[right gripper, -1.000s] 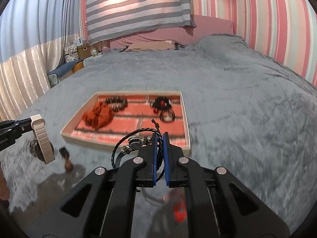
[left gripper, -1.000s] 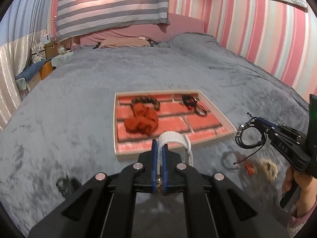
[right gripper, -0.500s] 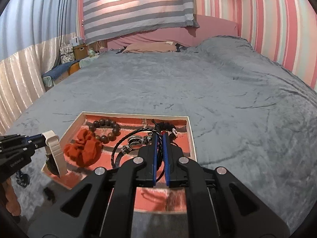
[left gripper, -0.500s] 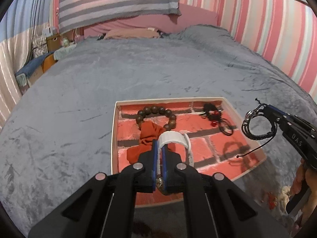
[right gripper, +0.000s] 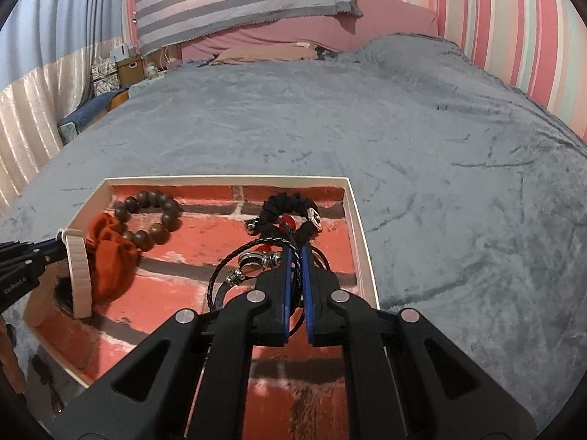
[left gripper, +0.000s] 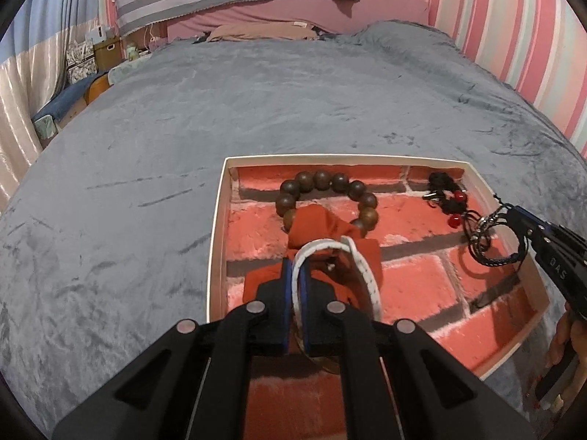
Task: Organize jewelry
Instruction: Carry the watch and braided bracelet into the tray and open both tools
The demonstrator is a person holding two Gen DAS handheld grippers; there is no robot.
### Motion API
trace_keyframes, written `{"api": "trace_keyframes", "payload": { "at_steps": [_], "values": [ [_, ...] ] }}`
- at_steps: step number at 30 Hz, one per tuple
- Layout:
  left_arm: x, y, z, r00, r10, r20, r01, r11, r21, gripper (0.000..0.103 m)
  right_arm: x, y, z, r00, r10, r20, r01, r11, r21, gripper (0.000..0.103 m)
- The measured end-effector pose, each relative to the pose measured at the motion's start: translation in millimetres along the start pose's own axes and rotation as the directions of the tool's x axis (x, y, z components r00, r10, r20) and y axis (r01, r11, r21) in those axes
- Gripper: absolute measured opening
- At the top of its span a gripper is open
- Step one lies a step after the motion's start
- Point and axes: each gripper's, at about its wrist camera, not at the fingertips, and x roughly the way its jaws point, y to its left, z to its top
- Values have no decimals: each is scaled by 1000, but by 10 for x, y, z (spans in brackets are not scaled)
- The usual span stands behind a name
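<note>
The left gripper [left gripper: 296,286] has its fingers [left gripper: 284,293] pressed tight on the pale strap of a white watch [left gripper: 357,271], whose band arches up and forward from the tips while its case hangs hidden below them. The right gripper [right gripper: 296,275] is likewise clamped, on a black braided bracelet [right gripper: 234,267] whose loop spills to the left of its tips, metal clasps beside them.

Both pieces hang directly over the tray [left gripper: 216,242], a shallow white-rimmed box with a brick-print floor lying on the grey bed [left gripper: 183,128]. The move ahead looks like a straight drop: under the watch lies an orange scrunchie [left gripper: 323,225] partly covering a wooden bead bracelet [left gripper: 323,179], so the free floor is nearer the camera. The bracelet hangs just short of a black corded piece with red beads [right gripper: 290,209] at the tray's far right corner.

The right wrist view shows the watch side-on, band hanging vertical near the tray's left wall, and a dark shape beneath it that I take for the case; the left view shows the bracelet dangling clear above the floor and the person's hand [left gripper: 572,344] on the handle
</note>
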Motion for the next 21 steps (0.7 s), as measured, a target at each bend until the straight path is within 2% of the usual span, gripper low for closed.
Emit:
{"api": "trace_keyframes", "payload": {
  "at_steps": [10, 18, 20, 21],
  "values": [
    [218, 9, 80, 999, 33, -41, -33, 999, 10, 5, 376, -117, -28, 996, -17, -93, 20, 999, 26, 7],
    [209, -11, 59, 998, 46, -48, -45, 999, 29, 7, 502, -158, -36, 982, -2, -188, 12, 999, 48, 9],
    [200, -7, 56, 998, 43, -53, -42, 999, 26, 7, 504, -143, -33, 979, -7, -201, 15, 999, 38, 11],
    [190, -6, 56, 998, 42, -55, -40, 999, 24, 7, 510, -135, -35, 978, 0, -210, 8, 999, 38, 17]
  ]
}}
